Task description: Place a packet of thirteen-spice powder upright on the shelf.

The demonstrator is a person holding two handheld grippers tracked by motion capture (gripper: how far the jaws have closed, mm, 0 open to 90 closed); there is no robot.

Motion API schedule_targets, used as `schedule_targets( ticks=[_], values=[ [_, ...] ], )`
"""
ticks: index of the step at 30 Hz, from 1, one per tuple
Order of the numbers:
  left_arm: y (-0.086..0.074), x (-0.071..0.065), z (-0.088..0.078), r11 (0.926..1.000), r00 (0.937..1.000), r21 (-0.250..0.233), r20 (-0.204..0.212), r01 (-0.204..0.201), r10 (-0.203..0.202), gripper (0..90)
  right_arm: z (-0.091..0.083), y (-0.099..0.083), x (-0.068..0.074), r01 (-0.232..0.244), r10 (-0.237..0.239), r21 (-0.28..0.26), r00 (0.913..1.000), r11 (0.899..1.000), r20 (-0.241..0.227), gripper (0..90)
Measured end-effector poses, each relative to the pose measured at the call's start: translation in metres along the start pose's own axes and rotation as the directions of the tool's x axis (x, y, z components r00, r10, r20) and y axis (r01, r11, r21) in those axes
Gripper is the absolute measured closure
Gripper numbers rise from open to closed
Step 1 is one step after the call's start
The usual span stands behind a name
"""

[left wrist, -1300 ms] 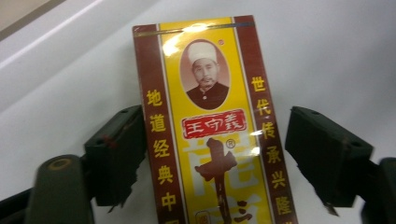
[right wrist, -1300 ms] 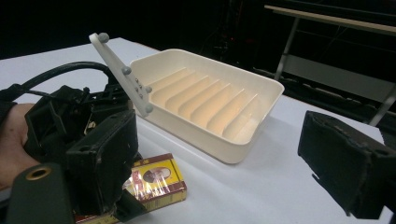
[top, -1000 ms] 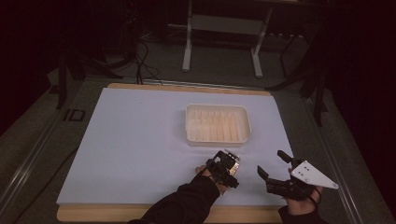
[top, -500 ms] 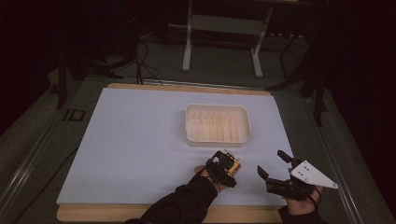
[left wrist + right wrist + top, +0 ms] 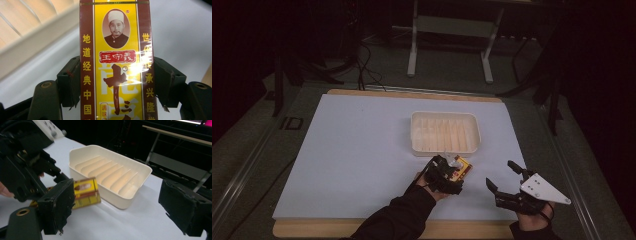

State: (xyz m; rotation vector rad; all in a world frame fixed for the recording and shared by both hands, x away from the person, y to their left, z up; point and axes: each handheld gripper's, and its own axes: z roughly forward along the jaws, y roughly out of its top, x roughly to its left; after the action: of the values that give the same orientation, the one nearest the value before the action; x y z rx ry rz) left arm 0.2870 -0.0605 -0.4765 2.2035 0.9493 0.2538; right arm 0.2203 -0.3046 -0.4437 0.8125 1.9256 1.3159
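Since the earlier frames the left tool (image 5: 451, 171) has closed its jaws on the flat yellow and dark red packet with printed characters (image 5: 460, 171) and has lifted it a little toward the white ribbed plastic tray (image 5: 444, 148); the right tool (image 5: 502, 181) has kept its place.

The packet is a long, narrow rectangle. In the left gripper view its long axis runs straight away from the tool, between the two black pads, with the printed oval portrait toward the far end (image 5: 116, 50). In the high view that far end points up and to the right, toward the near edge of the tray, and the packet sits just beside that edge, tilted and off the surface. Its face is glossy, a shiny film that throws back glare over the yellow middle and the dark red side bands.

The tray is a shallow rectangle of matt, cream-white plastic with rounded corners and parallel ridges across its floor (image 5: 135, 167). It rests on the white sheet that covers the wooden-edged table (image 5: 362, 150).

The left tool grips the packet by its two long edges, the pads pressing on both sides. The right tool stands wide apart, its jaws holding nothing, above the table's near right corner, well apart from the tray.
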Motion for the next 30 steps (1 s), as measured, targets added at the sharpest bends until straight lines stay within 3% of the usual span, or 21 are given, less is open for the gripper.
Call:
schedule_targets(
  ticks=[6,8,9,13,15,16,17,18,21,24,26,28,30],
  values=[
    [-0.002,0.002,-0.015,0.9925,0.9992,-0.118,-0.028,-0.032,0.029,32.9,-0.005,0.005,0.000,-0.016,0.016,-0.037,0.9998,0.999,0.010,13.6],
    [-0.003,0.002,-0.019,0.9870,0.9990,-0.154,-0.011,-0.045,0.044,32.9,-0.006,0.007,0.000,-0.016,0.017,-0.031,0.9995,0.999,0.025,13.9],
    [-0.004,0.002,-0.020,0.9854,0.9985,-0.162,-0.024,-0.052,0.048,32.9,-0.006,0.008,0.000,-0.025,0.026,-0.031,0.9996,0.999,0.015,13.9],
    [-0.008,0.001,-0.025,0.9726,0.9971,-0.220,-0.005,-0.075,0.076,32.9,-0.008,0.012,0.000,-0.061,0.061,-0.016,0.9981,0.998,-0.001,13.1],
    [-0.012,-0.001,-0.028,0.9587,0.9938,-0.262,-0.024,-0.111,0.108,32.9,-0.010,0.015,0.001,-0.079,0.079,-0.022,0.9968,0.997,-0.005,13.0],
    [-0.012,-0.001,-0.028,0.9587,0.9938,-0.262,-0.024,-0.111,0.108,32.9,-0.010,0.015,0.001,-0.079,0.079,-0.022,0.9968,0.997,-0.005,13.0],
    [-0.015,-0.001,-0.030,0.9473,0.9940,-0.301,-0.021,-0.109,0.108,32.9,-0.010,0.017,0.002,-0.083,0.083,-0.023,0.9965,0.996,-0.011,13.0],
    [-0.016,0.000,-0.030,0.9437,0.9942,-0.314,-0.010,-0.105,0.107,32.9,-0.011,0.022,0.004,-0.088,0.087,-0.029,0.9956,0.996,-0.033,12.9],
    [-0.019,-0.002,-0.031,0.9296,0.9924,-0.348,-0.030,-0.122,0.119,32.9,-0.009,0.026,0.008,-0.091,0.089,-0.032,0.9937,0.995,-0.067,10.5],
    [-0.021,-0.002,-0.034,0.9170,0.9948,-0.386,-0.042,-0.102,0.093,32.9,-0.005,0.031,0.012,-0.104,0.101,-0.032,0.9913,0.994,-0.085,10.5],
    [-0.022,-0.001,-0.035,0.9083,0.9958,-0.409,-0.024,-0.090,0.088,32.9,-0.002,0.035,0.014,-0.130,0.127,-0.026,0.9870,0.991,-0.099,10.5],
    [-0.024,-0.002,-0.036,0.8927,0.9952,-0.440,-0.026,-0.096,0.094,32.9,-0.001,0.041,0.013,-0.149,0.145,-0.030,0.9844,0.988,-0.099,12.9],
    [-0.027,-0.003,-0.037,0.8712,0.9945,-0.480,-0.025,-0.101,0.101,32.9,0.000,0.048,0.012,-0.168,0.163,-0.036,0.9813,0.985,-0.102,13.5]
  ],
)
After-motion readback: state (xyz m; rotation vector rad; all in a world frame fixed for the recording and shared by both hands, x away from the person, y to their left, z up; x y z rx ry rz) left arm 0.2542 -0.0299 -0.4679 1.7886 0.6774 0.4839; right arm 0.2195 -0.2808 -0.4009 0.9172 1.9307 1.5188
